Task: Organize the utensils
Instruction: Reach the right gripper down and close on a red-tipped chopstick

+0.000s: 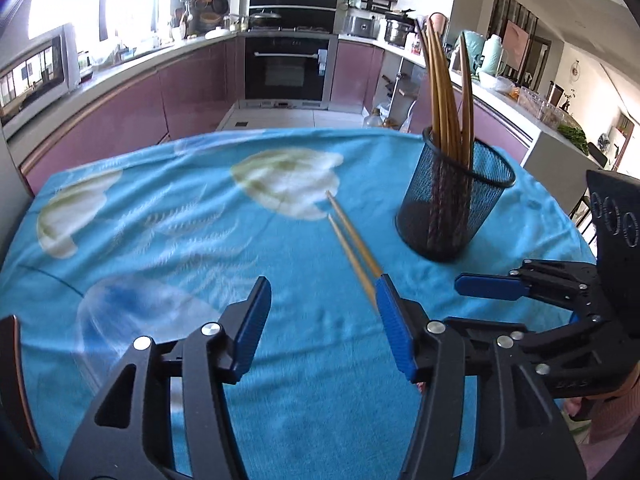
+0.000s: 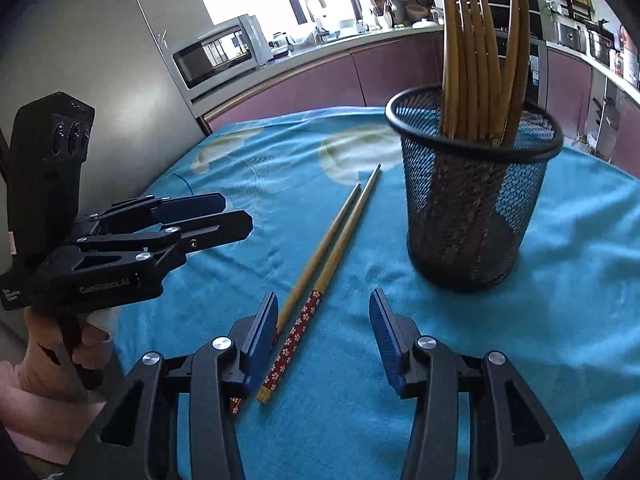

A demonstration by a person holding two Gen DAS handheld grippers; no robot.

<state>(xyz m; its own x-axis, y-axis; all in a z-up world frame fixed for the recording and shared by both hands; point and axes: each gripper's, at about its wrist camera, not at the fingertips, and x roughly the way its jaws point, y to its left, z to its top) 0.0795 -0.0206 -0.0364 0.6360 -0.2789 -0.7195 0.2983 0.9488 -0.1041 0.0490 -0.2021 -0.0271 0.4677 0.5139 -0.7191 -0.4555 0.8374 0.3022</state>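
Observation:
Two loose bamboo chopsticks [image 2: 340,240] with red flowered ends lie side by side on the blue cloth [image 2: 560,320]. My right gripper [image 2: 324,294] is open low over those ends: one stick lies between its jaws, the other runs under its left finger. A black mesh cup [image 2: 472,208] holding several chopsticks stands just beyond, to the right. In the left wrist view my left gripper [image 1: 323,280] is open, and the chopsticks [image 1: 352,236] run behind its right finger; nothing lies between the pads. The mesh cup [image 1: 452,208] is ahead to the right. The left gripper [image 2: 238,214] hovers to the left.
A hand [image 2: 52,352] holds the left gripper's handle. One blue finger of the right gripper [image 1: 492,286] juts in from the right. The cloth-covered table [image 1: 120,240] ends ahead, with purple kitchen cabinets [image 1: 192,88], an oven [image 1: 290,68] and a microwave [image 2: 218,56] beyond.

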